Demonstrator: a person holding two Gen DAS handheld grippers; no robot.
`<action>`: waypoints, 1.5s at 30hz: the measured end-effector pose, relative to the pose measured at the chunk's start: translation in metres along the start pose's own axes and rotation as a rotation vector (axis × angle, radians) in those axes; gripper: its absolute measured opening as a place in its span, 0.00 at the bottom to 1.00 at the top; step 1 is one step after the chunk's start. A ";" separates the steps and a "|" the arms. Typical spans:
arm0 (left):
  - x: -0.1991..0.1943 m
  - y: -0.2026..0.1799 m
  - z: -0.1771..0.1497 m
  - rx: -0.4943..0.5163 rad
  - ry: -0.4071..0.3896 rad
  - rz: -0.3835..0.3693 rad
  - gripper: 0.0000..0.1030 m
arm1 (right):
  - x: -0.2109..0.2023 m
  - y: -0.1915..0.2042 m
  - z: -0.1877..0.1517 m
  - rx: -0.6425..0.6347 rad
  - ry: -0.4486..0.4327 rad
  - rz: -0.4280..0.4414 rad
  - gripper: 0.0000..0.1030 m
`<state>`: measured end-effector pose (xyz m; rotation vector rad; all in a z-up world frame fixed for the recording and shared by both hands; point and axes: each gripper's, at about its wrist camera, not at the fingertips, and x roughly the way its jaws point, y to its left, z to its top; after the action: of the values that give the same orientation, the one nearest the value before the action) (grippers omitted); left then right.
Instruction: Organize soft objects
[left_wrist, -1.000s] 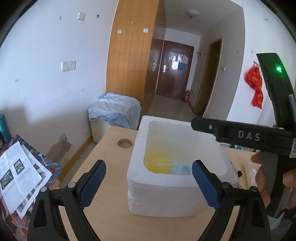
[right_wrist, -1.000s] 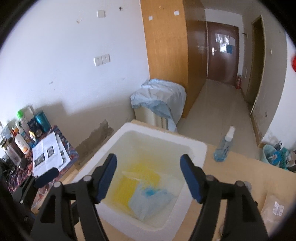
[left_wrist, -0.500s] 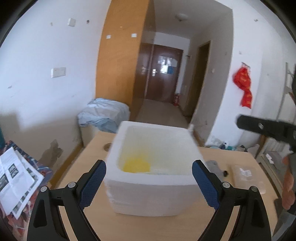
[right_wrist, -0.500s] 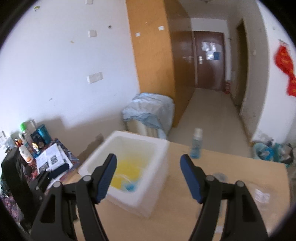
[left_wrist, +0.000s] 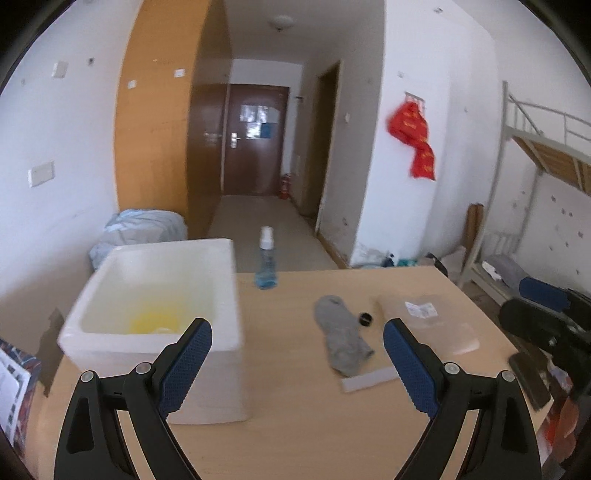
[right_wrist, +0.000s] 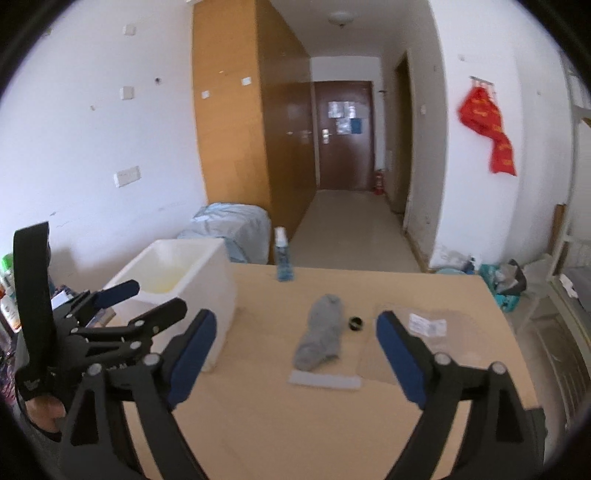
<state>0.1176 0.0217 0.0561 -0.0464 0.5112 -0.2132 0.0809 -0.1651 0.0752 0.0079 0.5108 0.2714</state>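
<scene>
A grey sock (right_wrist: 320, 338) lies limp near the middle of the wooden table (right_wrist: 280, 421), its near end resting on the edge of a clear plastic bag (right_wrist: 373, 363) whose outline is faint and hard to trace. A second clear packet with a white label (right_wrist: 428, 325) lies to the right of it, and a small black cap (right_wrist: 356, 324) sits just beside the sock. The white foam box (left_wrist: 159, 317) stands at the table's left; something yellow shows inside it (left_wrist: 151, 324), but the near wall hides the rest of its contents. A blue spray bottle (left_wrist: 266, 264) stands at the far edge. The left gripper (left_wrist: 297, 363) is spread wide with nothing between its blue pads (left_wrist: 186, 367), hanging over the table beside the box. The right gripper (right_wrist: 295, 358) is equally wide apart and empty, with the sock framed between its fingers, well short of it. Both views are blurred.
</scene>
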 end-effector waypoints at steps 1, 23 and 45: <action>0.002 -0.007 -0.002 0.010 0.006 -0.009 0.92 | -0.003 -0.003 -0.005 0.006 -0.006 -0.011 0.92; 0.026 -0.072 -0.055 0.085 0.083 -0.132 0.92 | -0.014 -0.078 -0.083 0.159 0.044 -0.103 0.94; 0.068 -0.078 -0.051 0.114 0.129 -0.146 0.92 | 0.016 -0.104 -0.086 0.131 0.112 -0.159 0.94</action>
<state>0.1354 -0.0681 -0.0132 0.0418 0.6237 -0.3900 0.0793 -0.2662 -0.0151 0.0791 0.6366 0.0831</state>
